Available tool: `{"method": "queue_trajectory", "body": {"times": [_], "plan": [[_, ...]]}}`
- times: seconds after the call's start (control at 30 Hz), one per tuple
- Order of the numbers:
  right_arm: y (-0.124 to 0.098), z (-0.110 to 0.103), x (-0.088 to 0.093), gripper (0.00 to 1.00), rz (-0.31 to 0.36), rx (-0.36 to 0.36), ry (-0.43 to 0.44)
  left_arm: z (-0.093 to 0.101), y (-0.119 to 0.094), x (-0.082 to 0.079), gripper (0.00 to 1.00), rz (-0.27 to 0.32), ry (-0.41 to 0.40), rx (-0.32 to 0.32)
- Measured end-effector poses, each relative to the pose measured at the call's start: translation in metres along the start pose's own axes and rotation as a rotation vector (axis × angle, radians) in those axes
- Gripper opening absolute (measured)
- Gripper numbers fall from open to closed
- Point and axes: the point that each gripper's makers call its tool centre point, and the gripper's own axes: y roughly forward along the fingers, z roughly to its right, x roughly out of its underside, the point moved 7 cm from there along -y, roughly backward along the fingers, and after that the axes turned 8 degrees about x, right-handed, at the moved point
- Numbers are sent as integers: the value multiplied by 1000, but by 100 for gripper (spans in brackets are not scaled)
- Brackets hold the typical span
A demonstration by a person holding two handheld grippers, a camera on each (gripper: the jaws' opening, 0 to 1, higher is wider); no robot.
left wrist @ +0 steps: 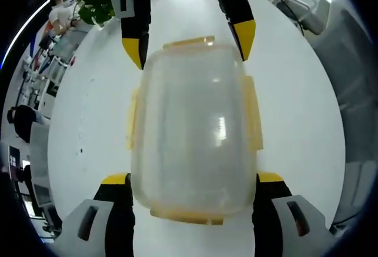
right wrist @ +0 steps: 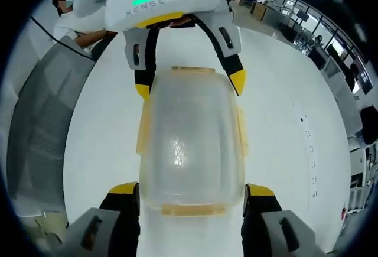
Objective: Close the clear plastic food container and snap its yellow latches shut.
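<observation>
Two grippers face each other across a clear plastic food container (left wrist: 192,127) that lies on a white table (left wrist: 295,115) with its lid seated on top. In the left gripper view, the left gripper (left wrist: 193,180) has its jaws spread wide, one yellow tip on each side of the container's near end; the right gripper (left wrist: 192,41) stands likewise at the far end. In the right gripper view the same holds, mirrored. Yellow latches (left wrist: 254,115) run along the long sides and both ends; whether they are snapped down is hard to judge, though the end ones seem to stick out.
</observation>
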Motion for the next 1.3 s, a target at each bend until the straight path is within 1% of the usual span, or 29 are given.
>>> {"method": "queue_trajectory", "body": {"times": [0.13, 0.5, 0.73, 1.0, 1.3], "plan": [[1, -2, -4, 69, -1, -1, -1, 2, -1, 3, 81, -5, -1, -1], [6, -10, -20, 69, 12, -6, -9, 11, -8, 18, 81, -14, -10, -2], [11, -11, -32, 69, 15, -12, -28, 14, -12, 33, 81, -18, -25, -6], [17, -8, -46, 69, 15, -15, -47, 12, -16, 45, 81, -24, -40, -13], [24, 3, -55, 69, 18, -12, -59, 3, -18, 55, 81, -24, -52, -21]]}}
